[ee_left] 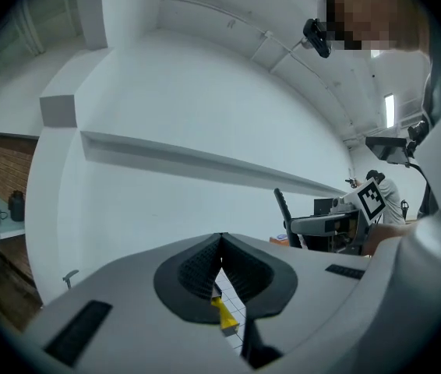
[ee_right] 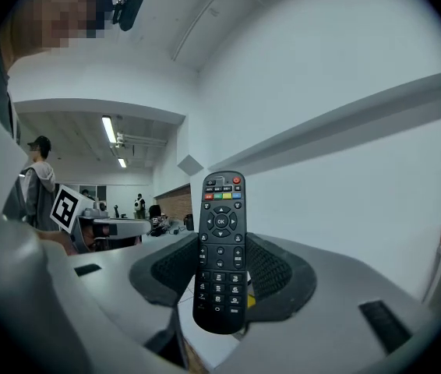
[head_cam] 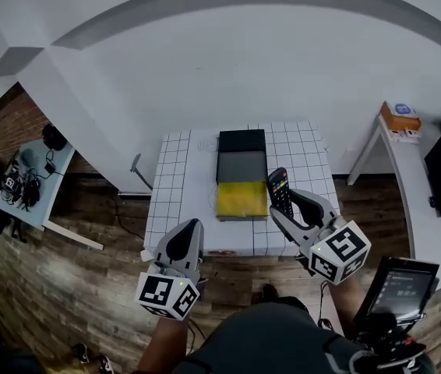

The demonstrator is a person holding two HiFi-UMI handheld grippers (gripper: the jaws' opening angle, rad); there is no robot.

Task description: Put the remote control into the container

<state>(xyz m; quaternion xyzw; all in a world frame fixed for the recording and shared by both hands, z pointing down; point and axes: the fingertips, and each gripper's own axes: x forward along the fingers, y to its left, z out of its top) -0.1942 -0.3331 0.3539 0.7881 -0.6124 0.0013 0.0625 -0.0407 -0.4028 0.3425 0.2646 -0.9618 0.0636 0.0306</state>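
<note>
While the head view shows my right gripper [head_cam: 287, 209] grasping the remote control [head_cam: 280, 191] near the container [head_cam: 241, 167], the left gripper view shows the left gripper [ee_left: 220, 248] clenched and empty. Right gripper view: pads pinch the remote's lower half. I judge it light, stiff and slippery.

Remote control [ee_right: 220, 248]: black, slim, red power button and coloured key row at top end, number keys below. Upright, buttons facing camera, lower half clamped in right tongs [ee_right: 222, 275].

Container [head_cam: 241, 166]: rectangular, open, black far part, grey middle, yellow near part. Flat at centre of white gridded tabletop [head_cam: 174, 201], just left of remote control.
</note>
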